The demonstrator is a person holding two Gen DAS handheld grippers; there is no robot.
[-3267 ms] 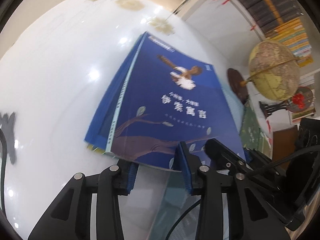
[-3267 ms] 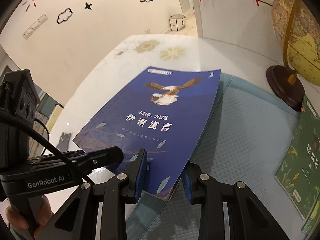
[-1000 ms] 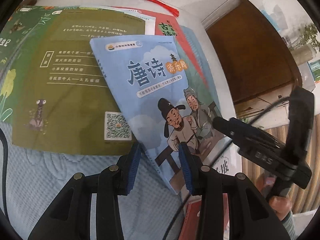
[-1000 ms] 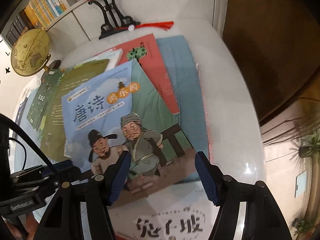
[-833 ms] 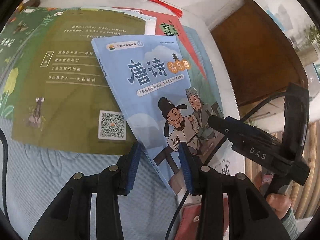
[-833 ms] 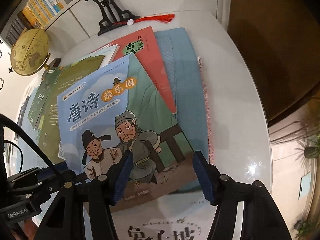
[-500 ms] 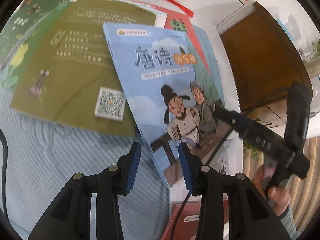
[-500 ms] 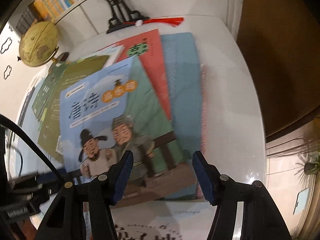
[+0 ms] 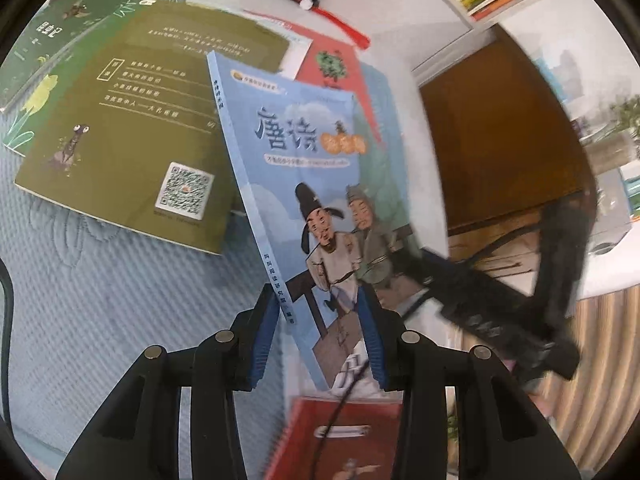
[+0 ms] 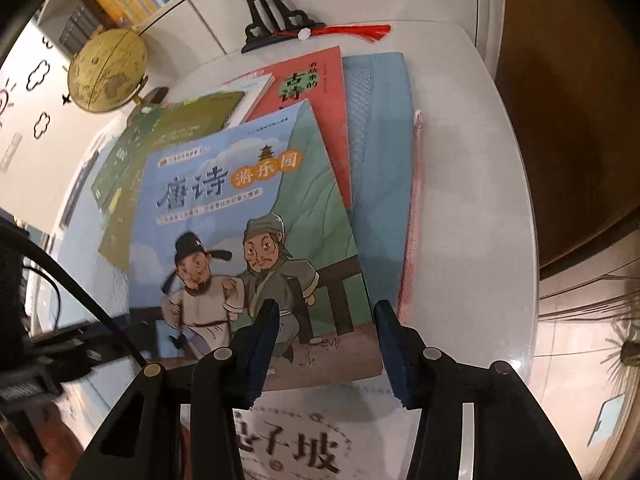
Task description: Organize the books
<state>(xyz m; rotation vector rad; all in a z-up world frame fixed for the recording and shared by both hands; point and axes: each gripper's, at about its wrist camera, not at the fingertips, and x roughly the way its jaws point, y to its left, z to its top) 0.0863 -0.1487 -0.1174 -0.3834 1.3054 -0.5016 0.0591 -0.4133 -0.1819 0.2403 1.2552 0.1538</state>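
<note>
1. Here, two hand-held grippers are working over a white table (image 10: 472,184) spread with books, and the step in hand appears to be picking up the blue poetry book (image 10: 240,240) that shows two cartoon men on its cover.

2. The left gripper (image 9: 318,320) is sitting with its fingers narrowly parted on either side of the near spine corner of the blue poetry book (image 9: 304,200); whether the pads are actually pressing the cover cannot be told.

3. The right gripper (image 10: 326,338) is hanging with its fingers spread wide over the book's near edge, holding nothing.

4. The blue poetry book is lying near the right edge of the table, on a pale blue mat (image 10: 380,152), overlapping an olive-green book (image 9: 140,132) on its left and a red book (image 10: 312,92) behind it. In the left view its spine side looks tilted up off the mat.

5. Another book with large black characters (image 10: 292,448) is lying at the near edge of the table, just under the right gripper.

6. A globe (image 10: 106,70) is standing at the far left corner, and a black stand with a red tassel (image 10: 280,12) at the far edge.

7. Judging from this, the next move is calling for a firm closing of the left fingers on the spine corner, then a lift clear of the neighbouring books, with the right gripper free to steady the opposite edge.
</note>
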